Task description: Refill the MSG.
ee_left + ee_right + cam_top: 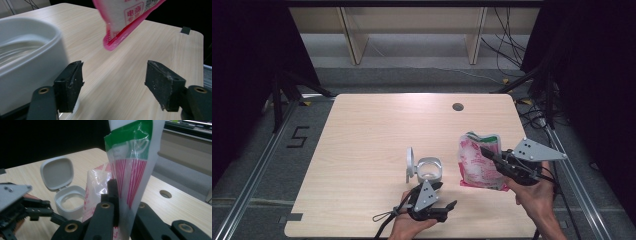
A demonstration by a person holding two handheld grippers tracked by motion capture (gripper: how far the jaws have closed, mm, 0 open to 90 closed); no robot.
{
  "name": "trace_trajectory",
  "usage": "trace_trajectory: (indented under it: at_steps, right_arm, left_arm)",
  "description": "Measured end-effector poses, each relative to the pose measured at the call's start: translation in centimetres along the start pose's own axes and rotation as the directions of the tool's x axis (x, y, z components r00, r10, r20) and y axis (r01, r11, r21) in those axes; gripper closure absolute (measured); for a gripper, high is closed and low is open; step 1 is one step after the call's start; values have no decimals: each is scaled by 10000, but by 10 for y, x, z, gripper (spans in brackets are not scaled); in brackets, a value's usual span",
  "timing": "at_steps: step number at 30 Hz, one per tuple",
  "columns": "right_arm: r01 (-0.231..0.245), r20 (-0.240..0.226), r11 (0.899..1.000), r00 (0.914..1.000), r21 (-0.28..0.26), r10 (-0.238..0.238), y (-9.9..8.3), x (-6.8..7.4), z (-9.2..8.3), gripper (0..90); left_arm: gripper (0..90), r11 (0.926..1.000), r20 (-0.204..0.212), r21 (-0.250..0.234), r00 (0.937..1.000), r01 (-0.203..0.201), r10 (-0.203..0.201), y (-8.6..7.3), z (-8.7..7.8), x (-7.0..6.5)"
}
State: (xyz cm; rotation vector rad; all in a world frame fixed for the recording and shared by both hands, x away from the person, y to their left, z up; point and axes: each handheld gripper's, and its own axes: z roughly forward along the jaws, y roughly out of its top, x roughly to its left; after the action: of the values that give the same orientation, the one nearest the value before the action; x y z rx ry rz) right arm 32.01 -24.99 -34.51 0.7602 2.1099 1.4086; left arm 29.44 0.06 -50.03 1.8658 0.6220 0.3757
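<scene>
Right claw (488, 151) is clamped on the pink pouch (478, 162), lifted at the bench's (372, 130) 4 o'clock. Left gripper view shows its claw (113, 86) wide, empty, beside the white tub (429, 169); right gripper view shows the lid (57, 172) flipped open.

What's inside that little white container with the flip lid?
The white container stands open, lid up. Its inside looks empty, showing a pale bottom. The near wall hides part of the floor, so a small item there cannot be ruled out.
</scene>
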Motion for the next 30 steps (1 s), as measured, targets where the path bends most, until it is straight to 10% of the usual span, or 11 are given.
trace_trajectory:
  at_steps: [8,22,30]
  right_arm:
    - [130,-292,9997,9995,-192,-136,11,8,0,900]
    - [176,-709,9994,9973,-305,-197,18,18,-7,900]
    - [208,-874,9993,9959,-306,-234,17,23,-3,900]
  left_arm:
    - [299,9997,-71,127,9998,-203,204,9,14,-11]
    - [323,9978,-761,-363,9954,552,-579,9,32,-11]
    - [584,9990,-936,-408,9953,207,-244,12,36,-20]
